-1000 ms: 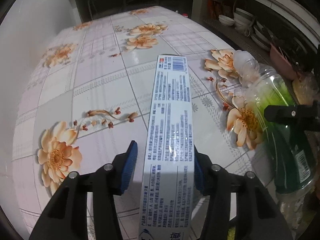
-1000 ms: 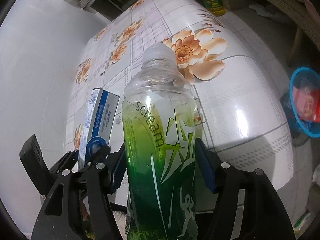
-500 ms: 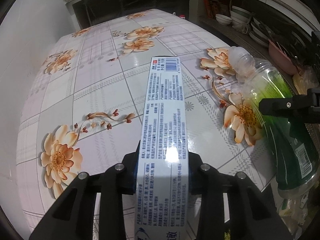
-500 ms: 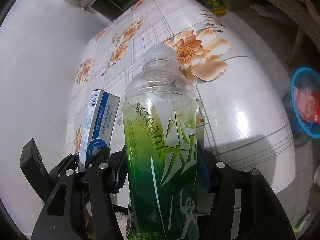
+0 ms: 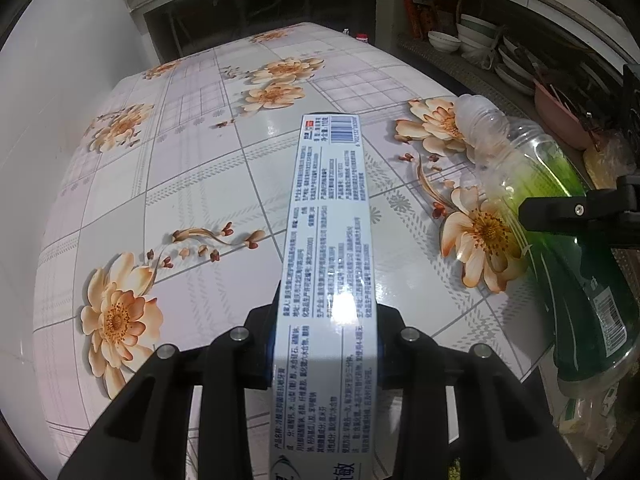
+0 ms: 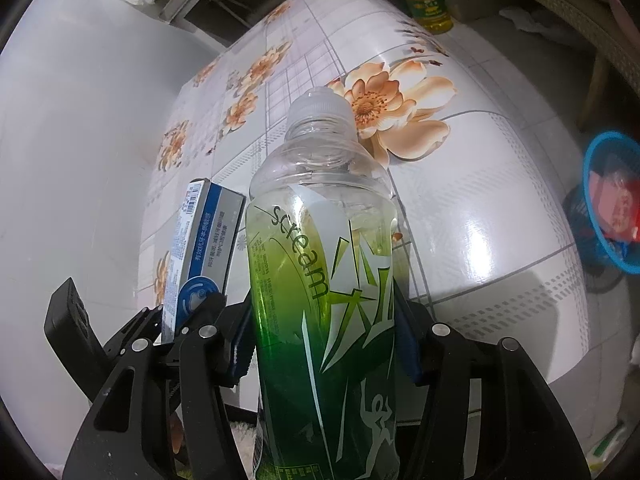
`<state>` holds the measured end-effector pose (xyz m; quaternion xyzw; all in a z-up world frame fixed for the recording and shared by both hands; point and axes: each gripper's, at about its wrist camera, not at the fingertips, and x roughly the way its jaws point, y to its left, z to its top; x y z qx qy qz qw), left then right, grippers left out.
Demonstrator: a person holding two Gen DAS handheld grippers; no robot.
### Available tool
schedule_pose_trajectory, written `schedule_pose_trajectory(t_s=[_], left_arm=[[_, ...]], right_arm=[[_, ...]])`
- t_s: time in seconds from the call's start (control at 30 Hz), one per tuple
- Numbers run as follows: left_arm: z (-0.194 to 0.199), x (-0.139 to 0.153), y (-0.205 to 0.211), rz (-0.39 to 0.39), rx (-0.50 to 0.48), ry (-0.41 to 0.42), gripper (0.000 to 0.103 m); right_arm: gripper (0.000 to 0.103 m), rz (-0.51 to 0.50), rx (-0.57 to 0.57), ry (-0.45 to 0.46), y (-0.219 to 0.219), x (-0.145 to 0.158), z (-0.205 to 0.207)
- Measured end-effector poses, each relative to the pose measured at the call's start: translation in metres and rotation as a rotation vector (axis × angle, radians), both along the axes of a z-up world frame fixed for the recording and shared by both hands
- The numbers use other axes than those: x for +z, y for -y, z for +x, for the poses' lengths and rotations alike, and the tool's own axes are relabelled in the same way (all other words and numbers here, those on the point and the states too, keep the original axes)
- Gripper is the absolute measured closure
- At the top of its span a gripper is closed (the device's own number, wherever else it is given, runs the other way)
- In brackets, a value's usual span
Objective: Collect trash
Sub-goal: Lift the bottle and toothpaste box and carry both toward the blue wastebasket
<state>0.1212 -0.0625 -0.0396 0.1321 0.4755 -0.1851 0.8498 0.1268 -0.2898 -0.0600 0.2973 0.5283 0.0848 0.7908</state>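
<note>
Left hand-held gripper [image 5: 326, 344] is clamped on the long white toothpaste box [image 5: 330, 240], held above the flowered tabletop [image 5: 192, 184]. Just beside it, the right hand-held gripper [image 6: 324, 344] pinches the green plastic bottle [image 6: 324, 280], cap pointing away. Farther off, a blue basket [image 6: 610, 204] sits beyond the tabletop's edge.

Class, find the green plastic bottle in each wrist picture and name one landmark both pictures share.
Left wrist: green plastic bottle at the right edge, tilted, neck up-left.
Right wrist: same bottle centre, between the right hand-held gripper pads.
Shared landmark: toothpaste box.
</note>
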Motion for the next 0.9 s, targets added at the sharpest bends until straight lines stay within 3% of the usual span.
schedule_pose_trajectory(t_s=[0.9], left_arm=[[-0.015,0.022,0.000,-0.017,0.001,0.067,0.070]], right_arm=[[0.049,0.012,0.012,0.046,0.006,0.015,-0.011]])
